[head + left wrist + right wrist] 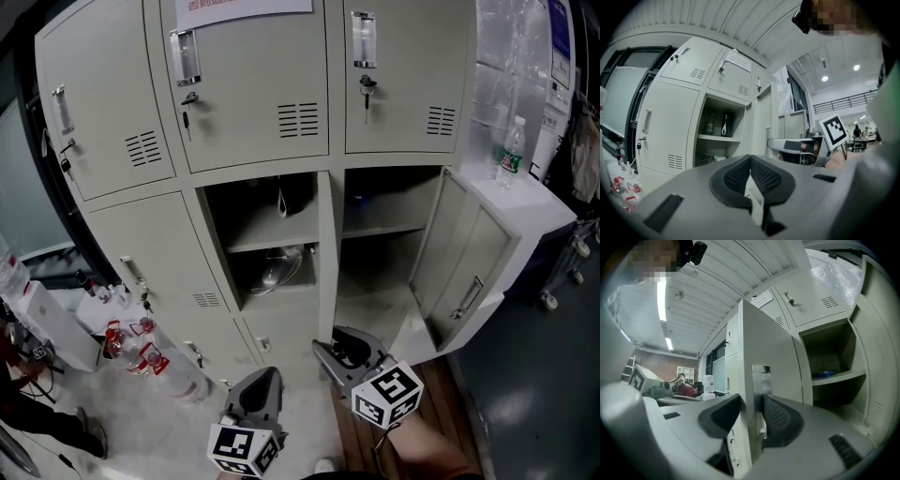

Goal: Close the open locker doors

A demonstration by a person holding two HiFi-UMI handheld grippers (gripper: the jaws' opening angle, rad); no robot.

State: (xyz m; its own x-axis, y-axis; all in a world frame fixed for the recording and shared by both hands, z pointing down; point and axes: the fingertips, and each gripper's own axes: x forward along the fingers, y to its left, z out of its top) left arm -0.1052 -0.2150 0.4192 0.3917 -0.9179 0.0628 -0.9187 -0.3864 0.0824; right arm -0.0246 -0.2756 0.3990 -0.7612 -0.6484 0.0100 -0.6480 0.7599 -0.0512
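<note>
1. Neither door is closed yet: the middle locker door [765, 336] and the right locker door [469, 253] are both standing open.
2. The right hand-held gripper [751, 402] is clamping the middle locker door's edge.
3. The left hand-held gripper [750, 162] is idling, pinched together and empty.

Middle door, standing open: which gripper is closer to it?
Right. The right gripper clasps the middle door by its edge; the left gripper hangs apart, to its left.

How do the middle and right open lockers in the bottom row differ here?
The middle locker holds dark things above its shelf and cables below; the right locker looks nearly bare. The right locker's door swings wide to the right; the middle locker's door stands edge-on between the right gripper's jaws. Both are open, with one shelf.
</note>
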